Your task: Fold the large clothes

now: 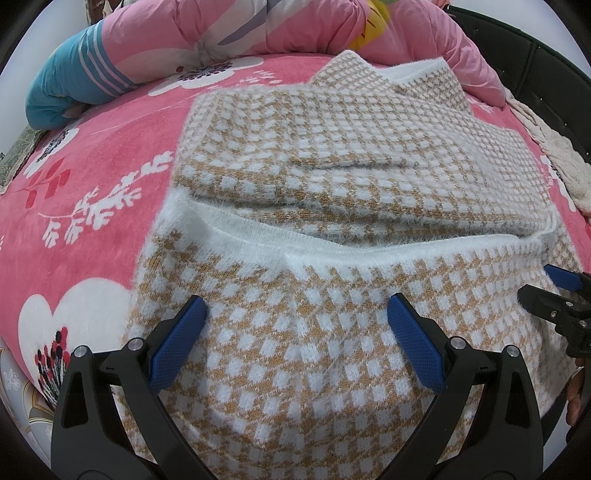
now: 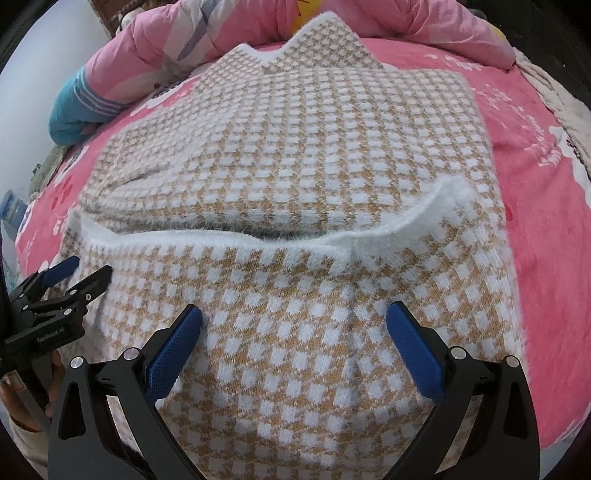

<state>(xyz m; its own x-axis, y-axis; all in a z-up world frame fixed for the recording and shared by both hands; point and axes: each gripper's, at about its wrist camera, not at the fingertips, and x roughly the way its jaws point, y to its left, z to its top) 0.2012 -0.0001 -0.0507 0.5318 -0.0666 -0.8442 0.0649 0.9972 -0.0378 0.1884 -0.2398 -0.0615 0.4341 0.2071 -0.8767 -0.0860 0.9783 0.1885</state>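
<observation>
On the pink bed the sweater lies mid-surface, its near part folded up, white hem across the middle; both the left gripper and right gripper hover over it, jaws spread, grasping nothing. The fuzzy knit could snag or bunch; the hem already sits crooked, so a careless grab may skew the fold.

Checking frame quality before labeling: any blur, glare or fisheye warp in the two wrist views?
Left wrist: strong barrel warp, black corners, soft even light, no glare; sweater sharp, quilt at the top softer. Right wrist: same warp, the bed bulges; sweater hem slightly soft, faint shadow under it; blue fingers crisp.
</observation>
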